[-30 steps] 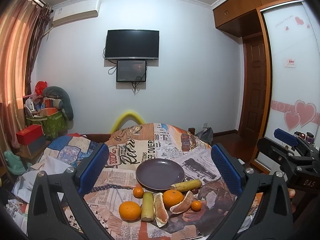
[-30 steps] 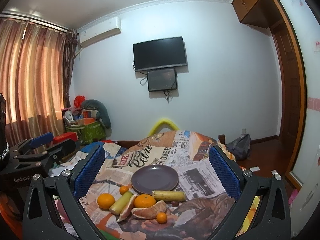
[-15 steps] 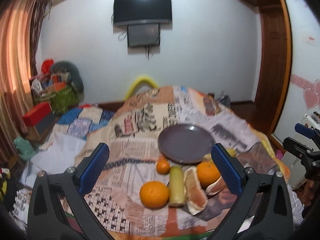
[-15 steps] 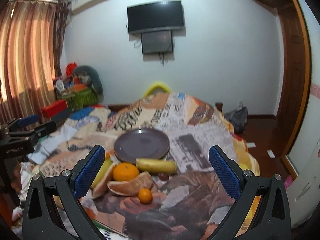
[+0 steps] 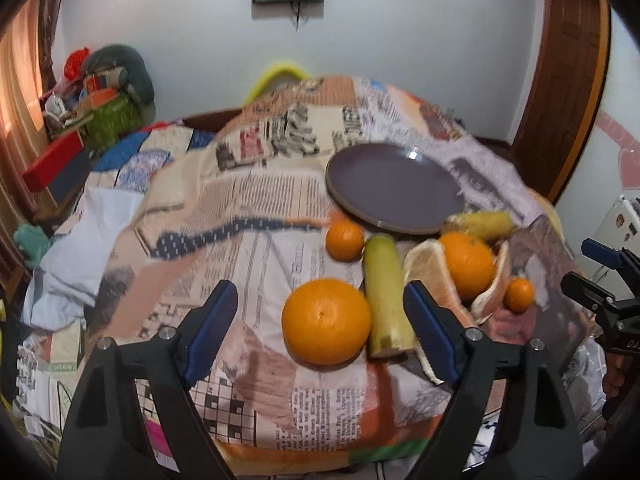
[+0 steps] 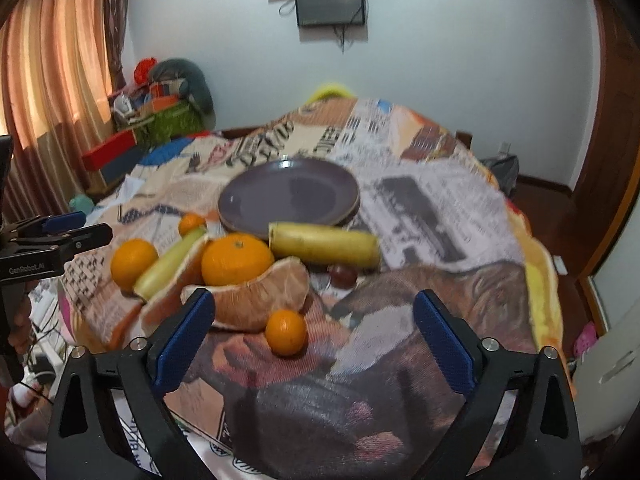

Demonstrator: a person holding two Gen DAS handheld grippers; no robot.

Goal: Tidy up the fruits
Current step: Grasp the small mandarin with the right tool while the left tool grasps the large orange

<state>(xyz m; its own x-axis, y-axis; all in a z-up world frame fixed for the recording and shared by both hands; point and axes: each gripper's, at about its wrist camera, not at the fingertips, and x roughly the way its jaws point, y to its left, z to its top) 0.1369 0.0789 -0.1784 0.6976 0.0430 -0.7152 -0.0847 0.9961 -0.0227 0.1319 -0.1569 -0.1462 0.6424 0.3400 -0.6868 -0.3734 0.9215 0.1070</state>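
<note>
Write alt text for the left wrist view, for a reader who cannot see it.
The open left gripper points at a large orange on a newsprint-patterned cloth. Beside the orange lie a pale green stalk piece, pomelo segments and smaller oranges, with an empty purple plate beyond.

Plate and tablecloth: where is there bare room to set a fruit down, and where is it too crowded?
The purple plate is bare across its whole face. The cloth left of the plate and of the large orange is free too. Crowded: the plate's near edge, where oranges, pomelo wedges and yellow-green sticks lie packed together.
</note>
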